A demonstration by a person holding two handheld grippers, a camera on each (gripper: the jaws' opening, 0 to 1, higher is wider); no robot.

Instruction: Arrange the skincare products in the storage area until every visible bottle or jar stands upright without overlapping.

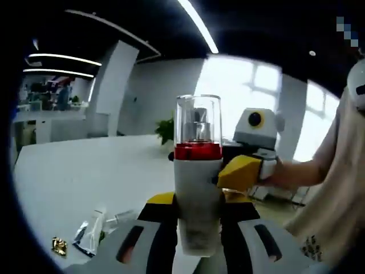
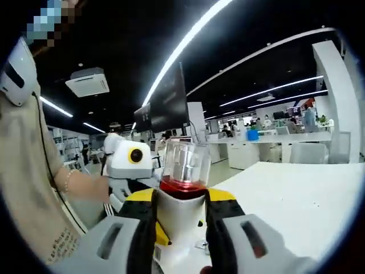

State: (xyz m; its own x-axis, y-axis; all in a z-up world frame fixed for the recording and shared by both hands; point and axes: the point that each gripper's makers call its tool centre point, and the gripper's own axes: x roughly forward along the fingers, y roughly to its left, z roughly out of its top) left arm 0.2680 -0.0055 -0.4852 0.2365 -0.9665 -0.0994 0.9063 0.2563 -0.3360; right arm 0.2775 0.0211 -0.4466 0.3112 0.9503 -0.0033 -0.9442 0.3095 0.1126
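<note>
A skincare bottle (image 1: pixel 197 177) with a white body, a red band and a clear cap is held upright in the air above the white table (image 1: pixel 85 171). My left gripper (image 1: pixel 197 242) is shut on its lower body, one jaw on each side. My right gripper (image 1: pixel 251 168) comes in from the right, and its yellow fingertip presses the bottle just below the red band. In the right gripper view the same bottle (image 2: pixel 181 191) stands between my right gripper's (image 2: pixel 182 220) jaws, which close on it. The left gripper (image 2: pixel 130 162) shows behind it on the left.
Small sachets (image 1: pixel 91 234) and a gold-wrapped item (image 1: pixel 59 245) lie on the table at the lower left. A person's hand (image 1: pixel 288 171) and beige top (image 1: pixel 336 188) are on the right. Office desks (image 2: pixel 274 151) stand further back.
</note>
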